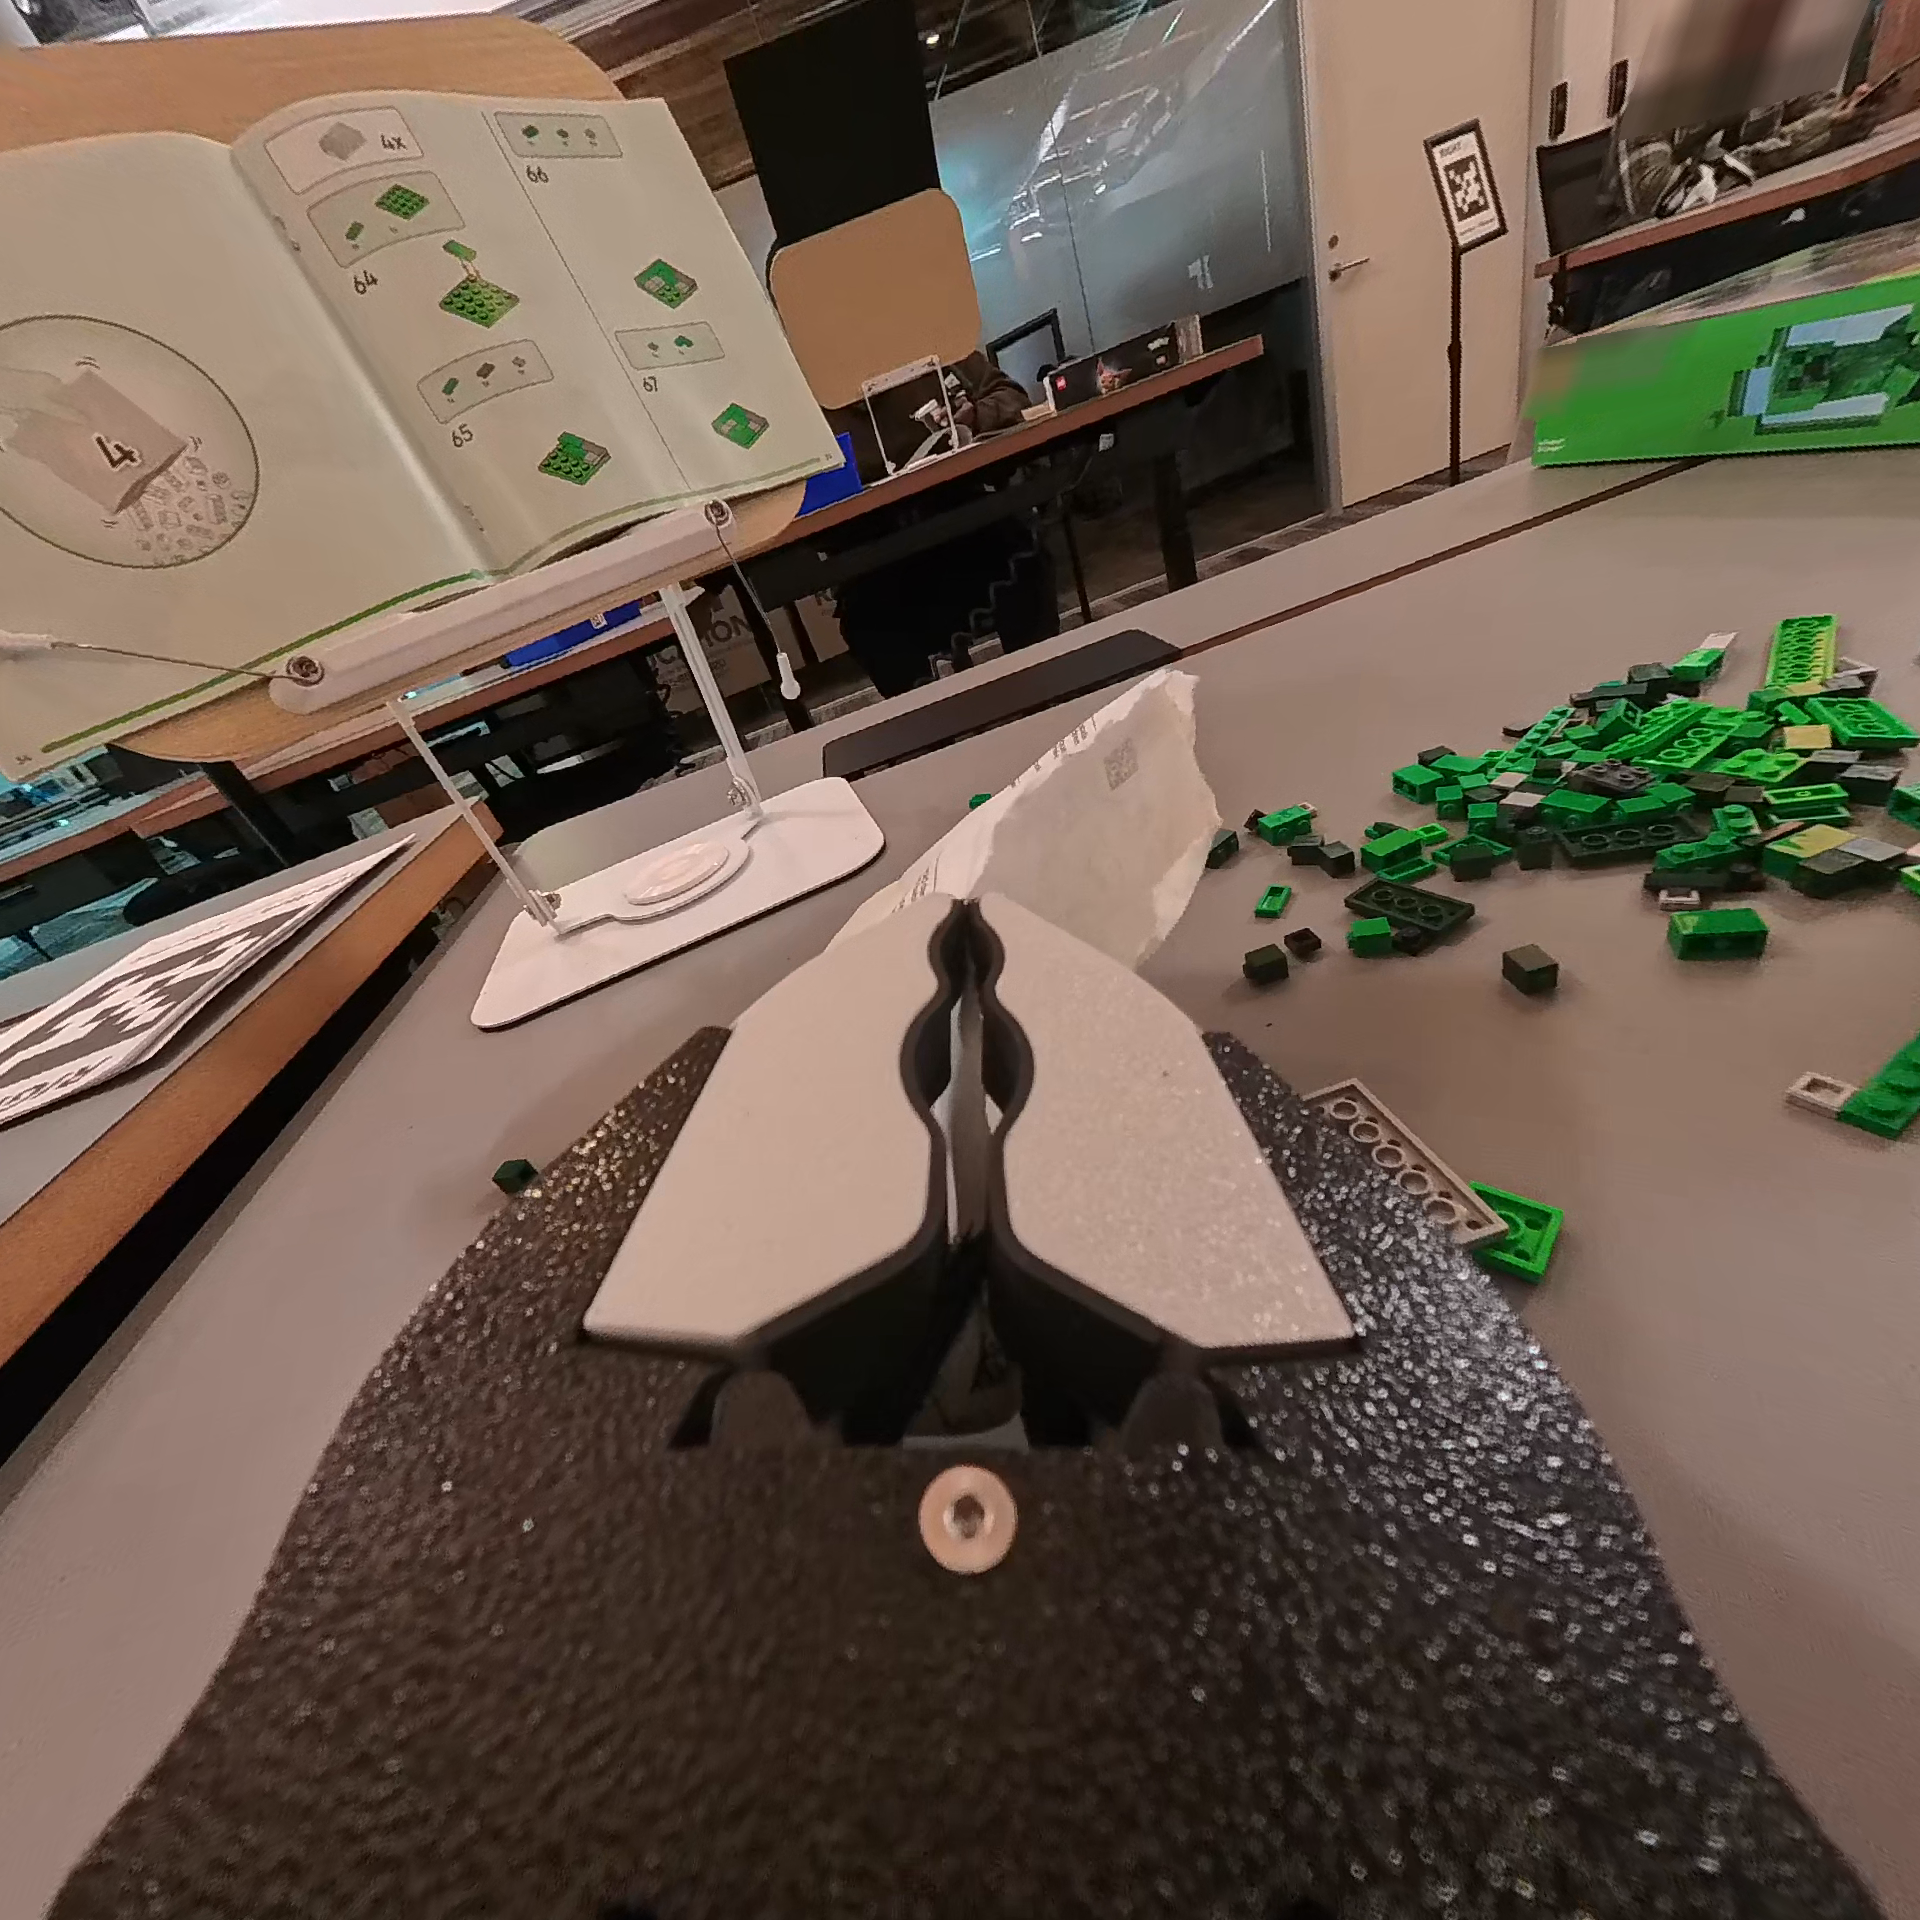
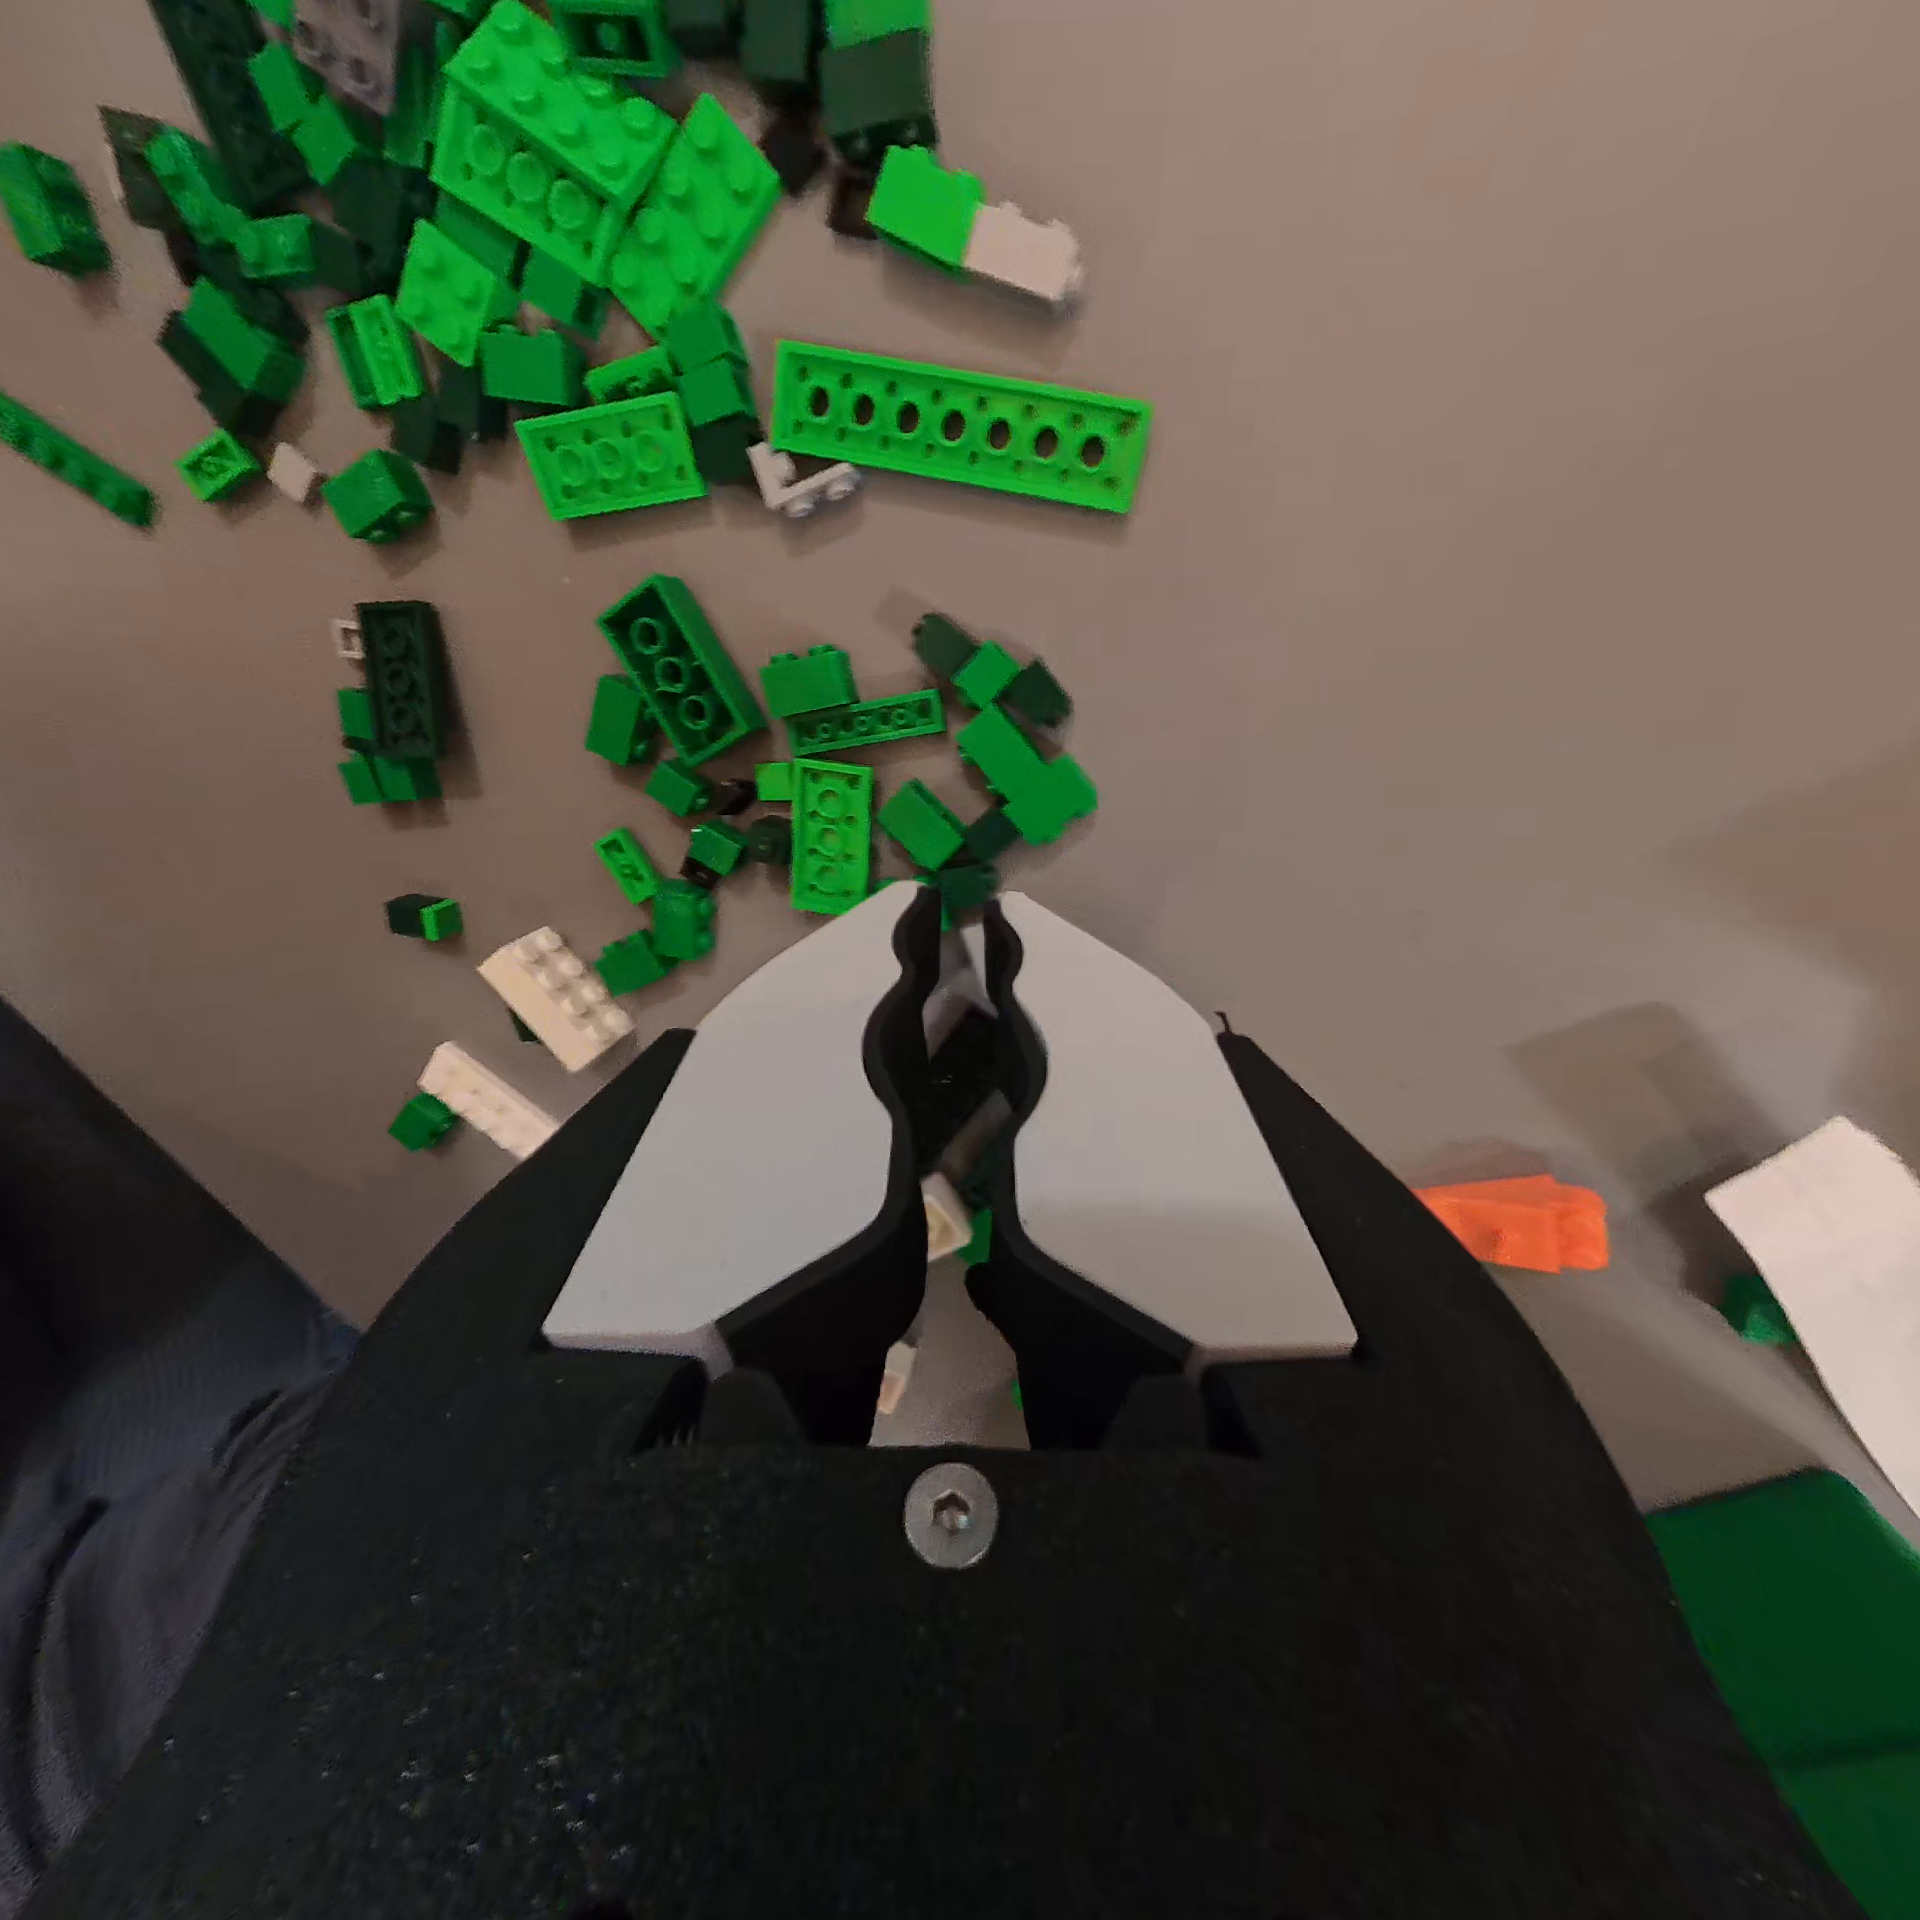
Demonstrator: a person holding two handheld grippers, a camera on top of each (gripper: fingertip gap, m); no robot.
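Left view: my left tongs (image 1: 971, 920) pinch the torn white paper bag (image 1: 1091, 831) clear of the bench (image 1: 1558, 1039); the booklet (image 1: 416, 312) stands propped, readable. Right view: my right tongs (image 2: 961, 909), nearly pressed together, nip a small dark green brick (image 2: 964, 885) at the pile's (image 2: 520, 260) near edge.

Bright and dark green bricks (image 2: 582, 197) are scattered on the grey table (image 2: 1455, 520), with a few white bricks (image 2: 556, 995) among them. An orange piece (image 2: 1517, 1231) is seen. A black-and-white patterned sheet (image 1: 156, 987) lies on a wood-coloured table (image 1: 208, 1122).
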